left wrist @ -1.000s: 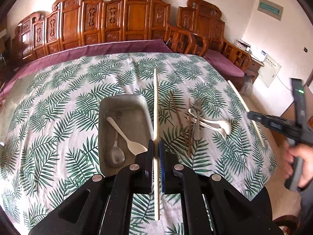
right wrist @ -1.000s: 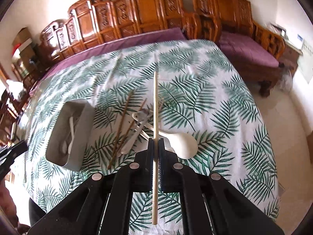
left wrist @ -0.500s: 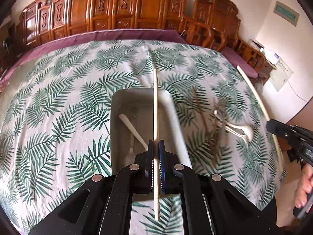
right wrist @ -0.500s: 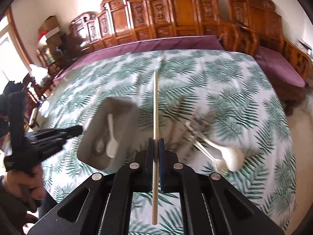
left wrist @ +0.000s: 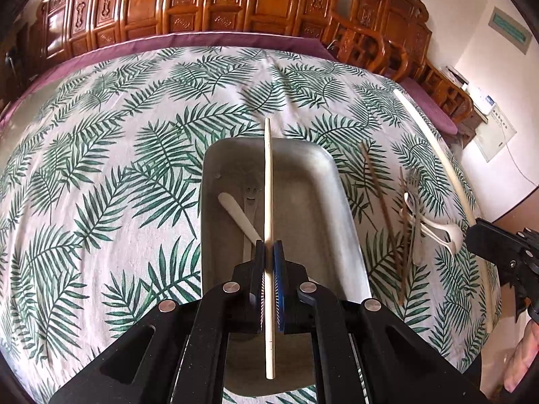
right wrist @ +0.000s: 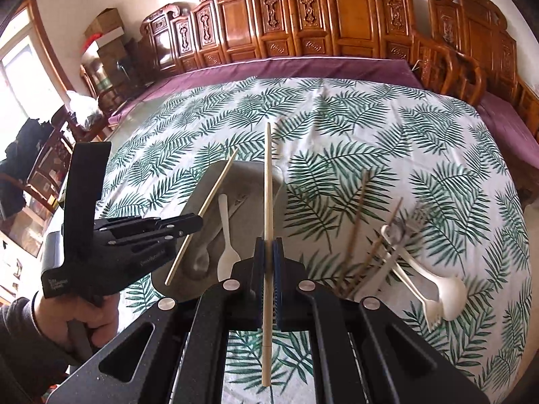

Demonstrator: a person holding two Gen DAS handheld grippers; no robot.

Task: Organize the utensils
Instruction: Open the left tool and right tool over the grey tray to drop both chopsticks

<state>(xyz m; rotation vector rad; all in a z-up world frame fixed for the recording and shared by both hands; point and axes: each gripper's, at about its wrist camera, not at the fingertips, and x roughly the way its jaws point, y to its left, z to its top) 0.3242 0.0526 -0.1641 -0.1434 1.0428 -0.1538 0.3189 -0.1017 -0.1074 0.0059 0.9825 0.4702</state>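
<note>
My left gripper (left wrist: 268, 249) is shut on a pale chopstick (left wrist: 267, 175) and hangs over the grey metal tray (left wrist: 323, 181). A white plastic spoon (left wrist: 235, 212) and a metal spoon (left wrist: 250, 198) lie in that tray. My right gripper (right wrist: 268, 245) is shut on a second pale chopstick (right wrist: 267, 185), just right of the tray (right wrist: 249, 181). In the right wrist view the left gripper (right wrist: 198, 220) holds its chopstick (right wrist: 209, 202) slanted above the tray's left side. Loose brown chopsticks (right wrist: 357, 229), a fork (right wrist: 401, 225) and white spoons (right wrist: 434, 286) lie to the right.
The table wears a palm-leaf cloth (left wrist: 118, 168) over a purple one. Carved wooden chairs (right wrist: 337, 17) line the far side. A person's hand (right wrist: 91, 316) grips the left tool's handle. The right gripper (left wrist: 471, 232) shows at the right edge of the left wrist view.
Both grippers have moved left with their chopsticks. The left one has sunk over the tray; the right one has come from above the loose utensils to beside the tray.
</note>
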